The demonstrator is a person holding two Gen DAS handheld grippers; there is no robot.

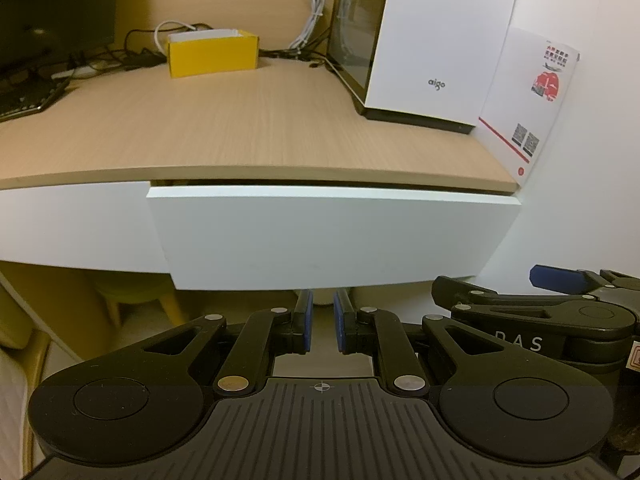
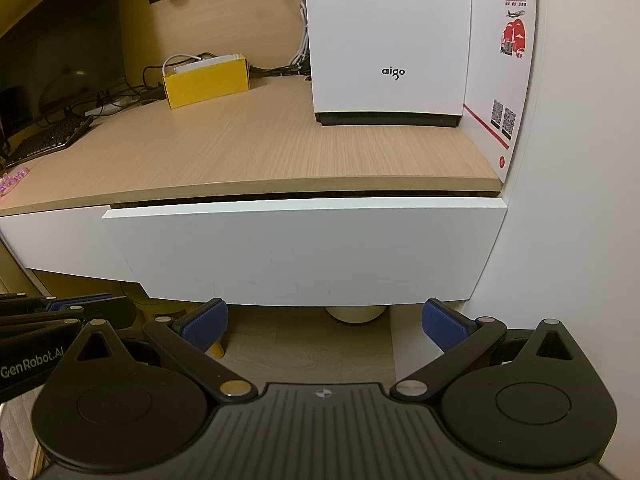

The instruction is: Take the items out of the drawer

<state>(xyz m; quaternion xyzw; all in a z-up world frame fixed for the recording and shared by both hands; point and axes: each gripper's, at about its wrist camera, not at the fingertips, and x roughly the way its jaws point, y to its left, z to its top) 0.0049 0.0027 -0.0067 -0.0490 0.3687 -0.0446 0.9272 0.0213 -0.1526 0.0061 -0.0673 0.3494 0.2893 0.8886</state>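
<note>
The white drawer front sits under the wooden desk top, pulled out slightly so a dark gap shows along its top; its contents are hidden. My left gripper hangs just below the drawer's lower edge, its blue pads almost together with nothing between them. The right gripper's finger shows at the right, beside it. In the right wrist view the same drawer front fills the middle. My right gripper is open wide below its bottom edge, holding nothing. The left gripper lies at the left.
On the desk stand a yellow box, a white aigo case, a leaflet leaning on the white wall, a monitor, a keyboard and cables. A stool stands under the desk.
</note>
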